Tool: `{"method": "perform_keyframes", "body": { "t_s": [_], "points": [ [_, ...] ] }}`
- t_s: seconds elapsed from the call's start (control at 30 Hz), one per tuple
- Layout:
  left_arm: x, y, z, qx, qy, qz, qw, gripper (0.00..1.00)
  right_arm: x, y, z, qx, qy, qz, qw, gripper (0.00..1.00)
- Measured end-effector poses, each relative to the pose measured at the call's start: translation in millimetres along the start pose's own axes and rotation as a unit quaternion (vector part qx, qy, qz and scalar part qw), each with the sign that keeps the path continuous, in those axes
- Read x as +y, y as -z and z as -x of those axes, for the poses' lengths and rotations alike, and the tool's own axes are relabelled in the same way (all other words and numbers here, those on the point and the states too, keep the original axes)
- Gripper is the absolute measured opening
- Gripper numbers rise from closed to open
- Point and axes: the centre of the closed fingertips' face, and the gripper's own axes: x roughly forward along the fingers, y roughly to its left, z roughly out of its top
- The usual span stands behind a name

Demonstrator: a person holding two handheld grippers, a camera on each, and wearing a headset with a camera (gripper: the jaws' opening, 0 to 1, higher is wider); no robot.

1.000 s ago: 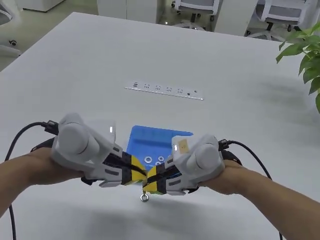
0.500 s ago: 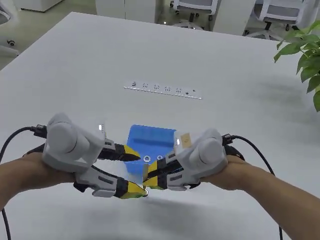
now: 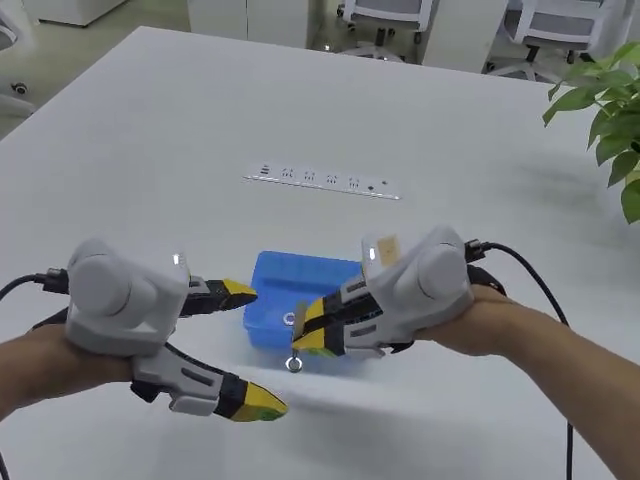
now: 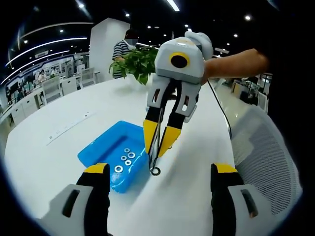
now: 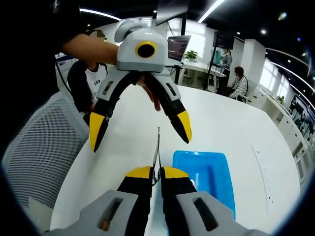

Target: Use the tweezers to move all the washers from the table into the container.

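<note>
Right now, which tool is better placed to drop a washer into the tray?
Right. The right tool is shut on the thin metal tweezers, whose tips appear to hold a small silver ring washer at the edge of the blue plastic tray. The left tool is open, holding nothing.

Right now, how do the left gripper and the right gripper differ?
The left gripper has its jaws spread wide and holds nothing; the right gripper has its jaws shut on the tweezers, which carry a washer at their tip. The right gripper points down at the near edge of the blue container; the left gripper sits off to the container's left in the head view. Both have grey bodies and yellow-tipped jaws.
</note>
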Motion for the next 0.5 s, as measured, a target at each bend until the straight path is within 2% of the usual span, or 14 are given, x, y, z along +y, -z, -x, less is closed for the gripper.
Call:
{"method": "perform_keyframes", "body": {
  "t_s": [0.23,0.5],
  "points": [
    [1.8,-4.0,1.5,-0.011,-0.012,0.011,0.9998,0.98,-11.0,-6.8,10.8,-0.007,0.000,-0.003,1.0000,0.07],
    [3.9,-8.5,4.1,-0.021,-0.021,0.021,0.9993,0.99,-25.0,-9.3,19.4,-0.009,0.003,-0.005,0.9999,0.07]
  ]
}}
